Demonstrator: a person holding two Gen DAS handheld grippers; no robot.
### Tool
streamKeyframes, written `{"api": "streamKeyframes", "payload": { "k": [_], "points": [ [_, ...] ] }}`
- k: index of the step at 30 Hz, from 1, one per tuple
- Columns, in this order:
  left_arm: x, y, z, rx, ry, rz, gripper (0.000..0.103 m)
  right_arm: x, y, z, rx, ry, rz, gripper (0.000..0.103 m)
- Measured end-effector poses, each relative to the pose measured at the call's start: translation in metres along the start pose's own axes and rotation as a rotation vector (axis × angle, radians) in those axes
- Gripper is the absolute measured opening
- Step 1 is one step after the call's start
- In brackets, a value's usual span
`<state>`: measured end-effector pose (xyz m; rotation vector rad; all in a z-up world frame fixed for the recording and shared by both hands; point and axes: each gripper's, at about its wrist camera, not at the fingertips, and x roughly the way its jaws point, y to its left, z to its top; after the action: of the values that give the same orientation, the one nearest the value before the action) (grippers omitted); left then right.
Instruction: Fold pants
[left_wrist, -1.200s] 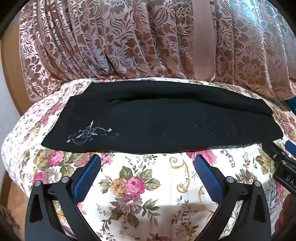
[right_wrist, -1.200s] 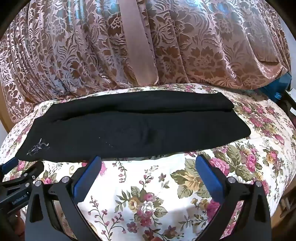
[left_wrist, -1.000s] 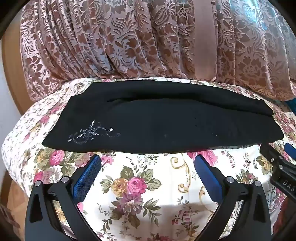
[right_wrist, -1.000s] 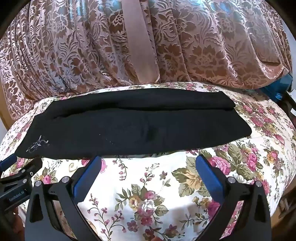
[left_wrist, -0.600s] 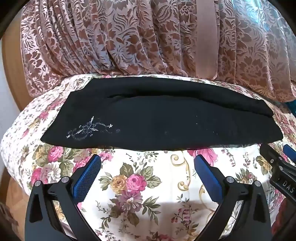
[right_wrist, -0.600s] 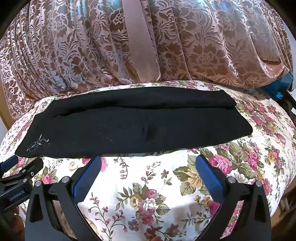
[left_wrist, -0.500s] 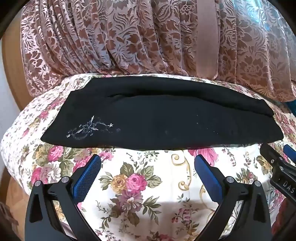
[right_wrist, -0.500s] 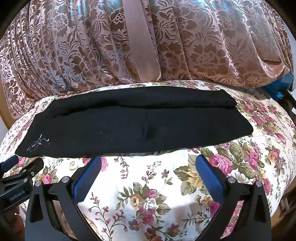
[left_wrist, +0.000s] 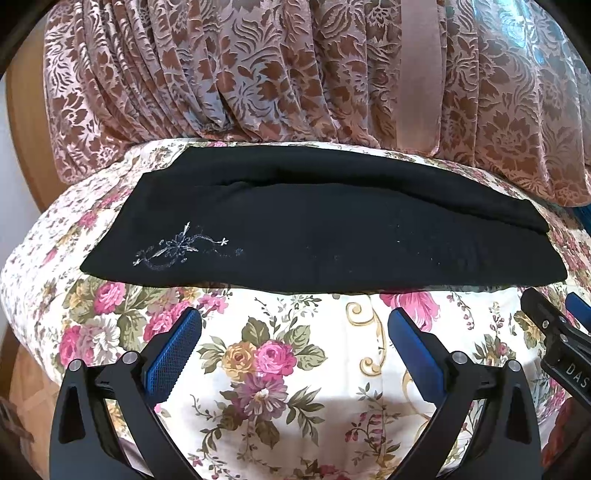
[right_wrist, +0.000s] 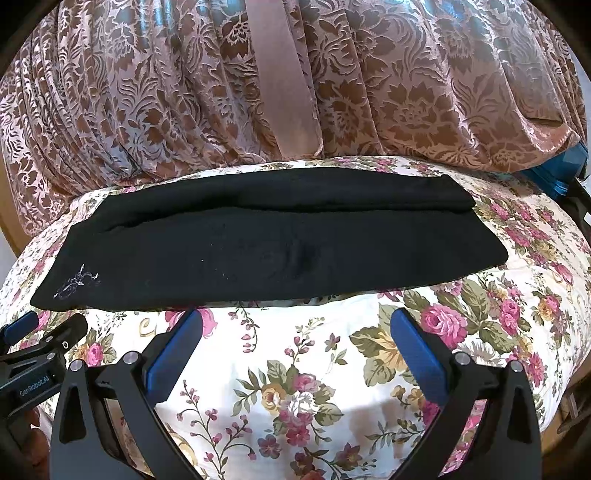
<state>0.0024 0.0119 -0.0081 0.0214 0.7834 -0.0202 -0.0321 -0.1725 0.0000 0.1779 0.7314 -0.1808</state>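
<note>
From the left wrist view, the black pants (left_wrist: 325, 229) lie flat on the flowered bed cover (left_wrist: 266, 362), already doubled lengthwise, their long axis running straight across in front of the left gripper (left_wrist: 295, 332). Its jaws stand wide apart and empty, just short of the near edge of the cloth, not touching it. The end with the pale embroidery (left_wrist: 181, 247) sits toward this gripper's left side, and the tip of the other tool shows at the right edge. A patterned curtain (left_wrist: 258, 74) hangs behind. From the right wrist view, the pants (right_wrist: 266, 243) again stretch crosswise ahead, the plain end reaching out past the right-hand finger of the right gripper (right_wrist: 295, 332), whose jaws are likewise spread and holding nothing, near the cloth edge but clear of it. I would judge each gripper is nearer its own end, so a crosswise fold, bringing one end over the other, looks the likely next step.
</note>
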Motion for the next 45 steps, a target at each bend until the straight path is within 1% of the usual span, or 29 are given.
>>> {"api": "streamKeyframes", "payload": {
  "k": [24,33,36,38,39,41,42,45],
  "points": [
    [0.003,-0.003,-0.001,0.005,0.012,0.007,0.1,0.0,0.0,0.001,0.001,0.001,0.0,0.101],
    [0.008,-0.002,-0.002,0.009,0.024,-0.005,0.1,0.002,-0.004,0.001,0.012,0.001,0.006,0.101],
    [0.012,0.004,0.0,0.0,0.036,-0.034,0.1,0.007,-0.011,0.001,0.034,0.013,0.036,0.101],
    [0.018,0.011,0.001,-0.01,0.059,-0.09,0.1,0.011,-0.017,0.001,0.042,0.014,0.043,0.101],
    [0.024,0.015,0.001,-0.016,0.083,-0.13,0.1,0.012,-0.019,0.001,0.038,0.012,0.043,0.101],
    [0.034,0.025,0.0,-0.05,0.132,-0.185,0.1,0.014,-0.024,0.002,0.026,0.01,0.049,0.101],
    [0.038,0.029,-0.001,-0.066,0.149,-0.196,0.1,0.013,-0.024,0.003,0.032,0.005,0.049,0.101],
    [0.052,0.045,-0.004,-0.117,0.204,-0.222,0.1,0.017,-0.035,0.005,0.043,0.002,0.084,0.101]
  ]
}}
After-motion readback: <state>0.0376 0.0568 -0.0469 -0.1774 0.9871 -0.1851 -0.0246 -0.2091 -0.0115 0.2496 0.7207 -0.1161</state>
